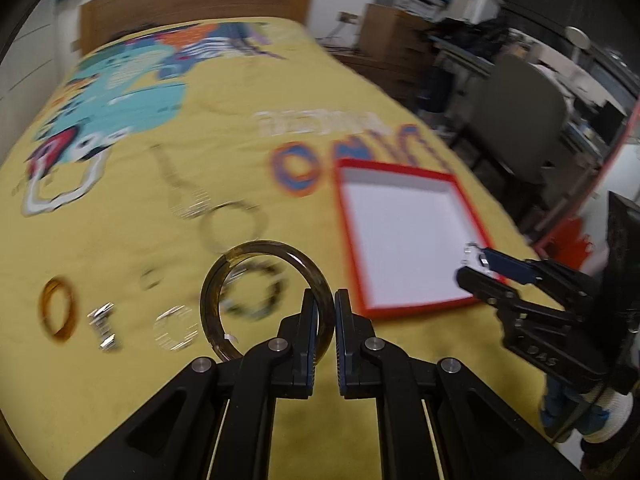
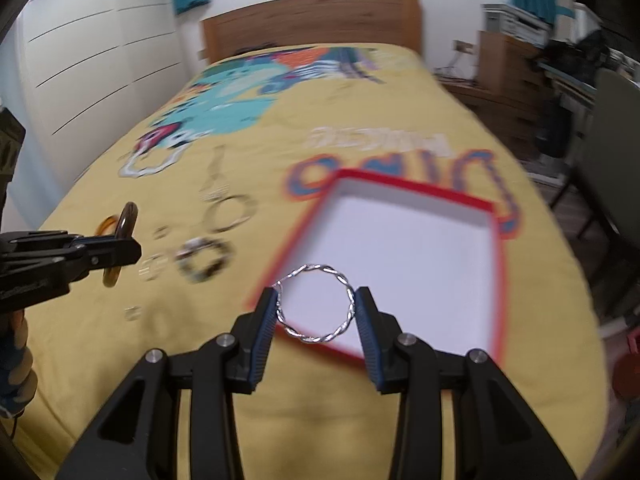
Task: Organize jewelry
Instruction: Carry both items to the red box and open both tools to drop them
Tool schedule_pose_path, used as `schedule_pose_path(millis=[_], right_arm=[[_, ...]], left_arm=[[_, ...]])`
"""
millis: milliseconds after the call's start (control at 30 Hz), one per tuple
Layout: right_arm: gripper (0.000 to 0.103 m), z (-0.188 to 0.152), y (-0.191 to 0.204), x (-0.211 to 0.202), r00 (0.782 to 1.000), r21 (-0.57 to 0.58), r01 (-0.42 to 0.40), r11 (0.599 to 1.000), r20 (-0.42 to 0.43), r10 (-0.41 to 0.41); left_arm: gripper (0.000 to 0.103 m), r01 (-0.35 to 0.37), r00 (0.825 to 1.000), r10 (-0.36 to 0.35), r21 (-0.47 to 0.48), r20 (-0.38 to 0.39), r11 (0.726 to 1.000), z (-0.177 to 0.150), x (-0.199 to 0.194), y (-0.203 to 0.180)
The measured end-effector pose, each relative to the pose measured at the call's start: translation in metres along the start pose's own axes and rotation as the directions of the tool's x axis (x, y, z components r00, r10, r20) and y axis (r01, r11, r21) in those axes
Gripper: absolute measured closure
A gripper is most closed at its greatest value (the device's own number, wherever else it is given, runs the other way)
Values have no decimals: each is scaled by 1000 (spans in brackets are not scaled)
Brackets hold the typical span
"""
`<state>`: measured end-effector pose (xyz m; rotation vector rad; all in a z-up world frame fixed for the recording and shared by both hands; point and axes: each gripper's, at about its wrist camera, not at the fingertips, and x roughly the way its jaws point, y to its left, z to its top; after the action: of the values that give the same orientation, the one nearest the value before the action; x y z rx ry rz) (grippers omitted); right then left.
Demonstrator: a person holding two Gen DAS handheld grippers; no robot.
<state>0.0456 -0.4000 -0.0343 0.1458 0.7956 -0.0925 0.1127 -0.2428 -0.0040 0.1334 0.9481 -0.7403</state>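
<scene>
A twisted silver bangle (image 2: 315, 303) sits clamped across its width between the right gripper (image 2: 316, 312) fingers, raised over the near edge of the red-rimmed white box (image 2: 408, 248). Left of it, the left gripper (image 1: 325, 316) pinches a dark translucent bangle (image 1: 264, 300) upright above the yellow bedspread (image 1: 240, 128), where other bracelets (image 1: 176, 326) lie scattered.

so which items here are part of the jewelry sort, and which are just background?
Job:
- dark bangle in left gripper
- twisted silver bangle in right gripper
- red box
- amber bangle, beaded bracelet, thin silver hoop on the bedspread

Lying about:
- headboard
- chair
</scene>
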Motion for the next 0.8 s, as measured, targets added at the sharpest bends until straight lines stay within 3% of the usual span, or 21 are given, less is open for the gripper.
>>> schedule_pose_path(millis=[167,367,500,600,800], right_arm=[[66,0,-57,13,998,25,52,998,-42,-51],[66,-18,-84,32,992,-5,45,999,-118,-45],[66,-22,-79,46,987,-86,6,996,-161,-19],[65,-26,-74,57,978,-130,-16,991,-209,-11],[65,-33,-75,69,968,-159,-3,987,-249,-37]], left_arm=[[95,99,993,-95,56,-65,994,32,62,-56],[95,88,981,-64,124,-185,988,25,121,-89],[95,51,967,-9,157,-254,986,9,141,-88],[92,62,959,-23,132,-282,989,-2,142,-80],[91,72,937,-81,-39,-341,997,-13,135,-74]])
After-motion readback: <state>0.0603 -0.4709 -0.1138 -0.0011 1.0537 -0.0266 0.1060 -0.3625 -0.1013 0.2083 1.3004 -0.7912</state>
